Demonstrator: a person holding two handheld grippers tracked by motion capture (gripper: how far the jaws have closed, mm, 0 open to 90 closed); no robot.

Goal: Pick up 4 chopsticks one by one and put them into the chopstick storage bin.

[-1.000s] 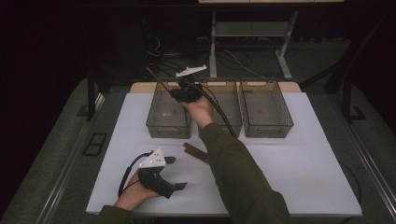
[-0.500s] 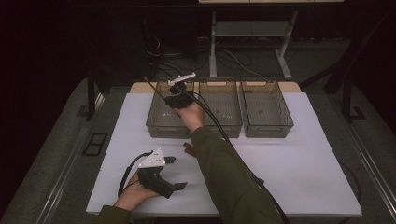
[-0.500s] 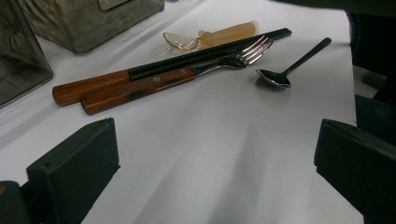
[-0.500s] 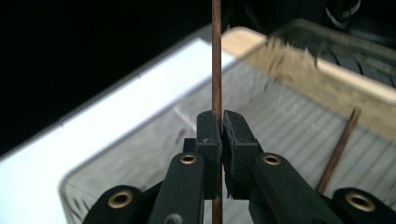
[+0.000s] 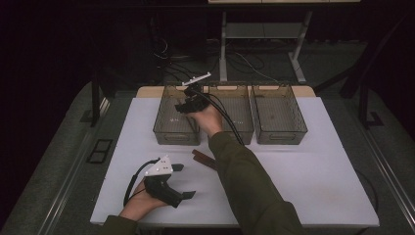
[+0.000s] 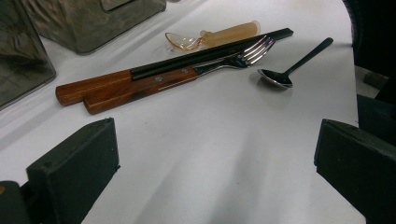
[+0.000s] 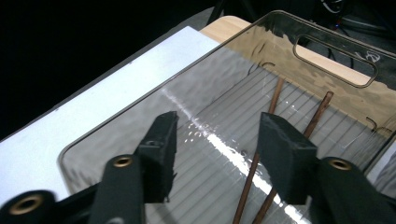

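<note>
We see the right gripper point(image 5: 183, 105) held over the left bin point(image 5: 164, 128) of three clear bins standing in a row at the far side of the white table point(image 5: 313, 171). Its jaws have just been opening and now stand partly apart with nothing between them. In the right gripper view, the two chopsticks point(image 7: 261, 158) lie loose on the ribbed floor of that bin, below and beyond the right-hand jaw and not touched by either pad. They are thin and brown, lying almost side by side with their long axis running from the near part of the bin towards the far wall with the handle slot, and slightly splayed at the far ends. We cannot tell whether the middle bin point(image 5: 235, 117) or the right bin point(image 5: 279, 115) holds anything. The left gripper point(image 5: 183, 182) rests low at the near left of the table with its jaws wide and empty. Ahead of it, in the left gripper view, a wood-handled knife point(image 6: 140, 74) and a fork point(image 6: 187, 74) lie side by side and touching, an amber plastic spoon point(image 6: 210, 37) lies just behind them, and a small dark-handled spoon point(image 6: 292, 65) lies beside the fork's prongs.
</note>
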